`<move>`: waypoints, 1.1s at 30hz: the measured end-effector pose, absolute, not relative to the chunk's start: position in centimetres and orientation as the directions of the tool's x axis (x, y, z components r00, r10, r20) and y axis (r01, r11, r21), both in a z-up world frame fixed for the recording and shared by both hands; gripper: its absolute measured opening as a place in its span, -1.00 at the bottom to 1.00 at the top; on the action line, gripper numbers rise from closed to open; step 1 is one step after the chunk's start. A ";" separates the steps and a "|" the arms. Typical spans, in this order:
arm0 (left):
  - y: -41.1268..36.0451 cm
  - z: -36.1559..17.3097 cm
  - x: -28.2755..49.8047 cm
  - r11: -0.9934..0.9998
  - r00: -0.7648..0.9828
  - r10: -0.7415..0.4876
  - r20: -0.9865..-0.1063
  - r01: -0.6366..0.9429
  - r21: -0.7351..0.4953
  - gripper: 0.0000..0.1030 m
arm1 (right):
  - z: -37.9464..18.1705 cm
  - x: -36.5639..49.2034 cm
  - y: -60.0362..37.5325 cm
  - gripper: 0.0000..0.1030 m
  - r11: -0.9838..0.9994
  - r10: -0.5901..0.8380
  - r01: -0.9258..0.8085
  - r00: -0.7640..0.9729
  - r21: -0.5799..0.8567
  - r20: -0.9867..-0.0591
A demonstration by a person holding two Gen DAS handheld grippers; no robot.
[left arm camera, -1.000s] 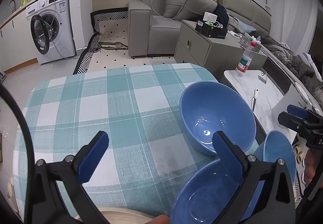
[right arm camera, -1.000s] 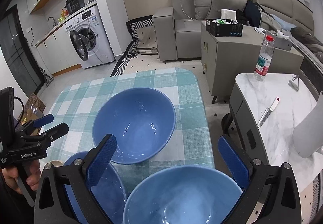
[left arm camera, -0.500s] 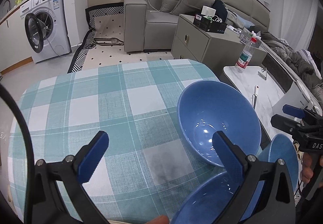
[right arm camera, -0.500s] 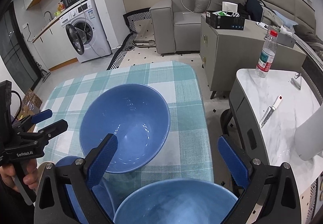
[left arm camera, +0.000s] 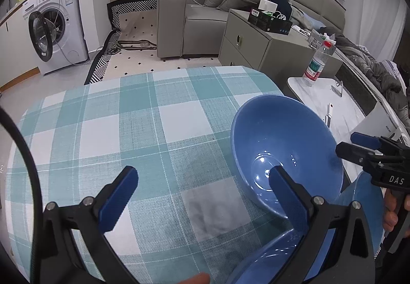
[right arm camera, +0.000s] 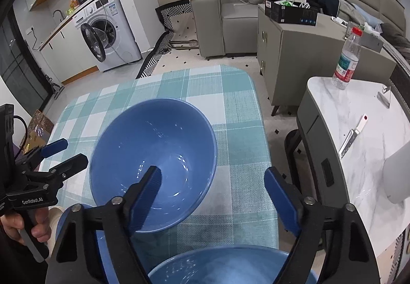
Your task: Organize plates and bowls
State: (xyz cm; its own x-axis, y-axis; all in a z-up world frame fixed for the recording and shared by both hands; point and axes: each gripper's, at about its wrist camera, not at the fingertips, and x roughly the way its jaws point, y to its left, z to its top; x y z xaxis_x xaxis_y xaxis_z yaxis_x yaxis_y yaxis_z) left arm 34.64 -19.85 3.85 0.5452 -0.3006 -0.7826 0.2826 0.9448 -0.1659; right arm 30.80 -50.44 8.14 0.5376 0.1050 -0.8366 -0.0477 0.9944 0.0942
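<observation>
Since the earlier frames both grippers have come down and fwd over the table, so the big blue bowl (right arm camera: 153, 156) now fills more of each view, and the right gripper (right arm camera: 212, 179) jaws have just been closing somewhat. They're still apart, nothing pinched: left pad sits over the bowl's inside, right pad over the checked cloth (right arm camera: 238, 135), and the bowl's right rim lies between them, w/ no contact I can make out. Left gripper (left arm camera: 202, 184) jaws stand wide open, empty; its right pad overlaps the big bowl's near rim in its own view, left pad over bare cloth. Big bowl stands upright on the cloth toward the table's right edge. A 2nd blue bowl (right arm camera: 225, 266) is at the bottom of the right view, under that gripper. A 3rd blue bowl (left arm camera: 271, 255), partly hidden, is low in the left view. On the side table: a water bottle (right arm camera: 347, 58) and a knife (right arm camera: 352, 136).
</observation>
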 end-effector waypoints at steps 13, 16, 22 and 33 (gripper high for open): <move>-21.6 2.2 35.5 0.927 0.472 -0.313 -0.824 0.339 -0.159 0.24 | 6.0 32.3 -50.0 -0.01 0.990 0.141 -0.071 0.480 0.122 -0.866; -21.8 2.4 35.4 0.924 0.473 -0.317 -0.822 0.348 -0.157 0.18 | 5.7 32.3 -49.8 -0.21 0.989 0.144 -0.082 0.473 0.119 -0.869; -22.4 2.4 35.4 0.916 0.460 -0.320 -0.828 0.374 -0.146 -0.17 | 5.5 32.2 -49.4 -0.40 0.987 0.157 -0.098 0.466 0.126 -0.871; -23.5 2.5 35.1 0.900 0.441 -0.333 -0.834 0.414 -0.140 -0.55 | 5.6 31.9 -48.9 -0.61 0.986 0.165 -0.108 0.470 0.129 -0.867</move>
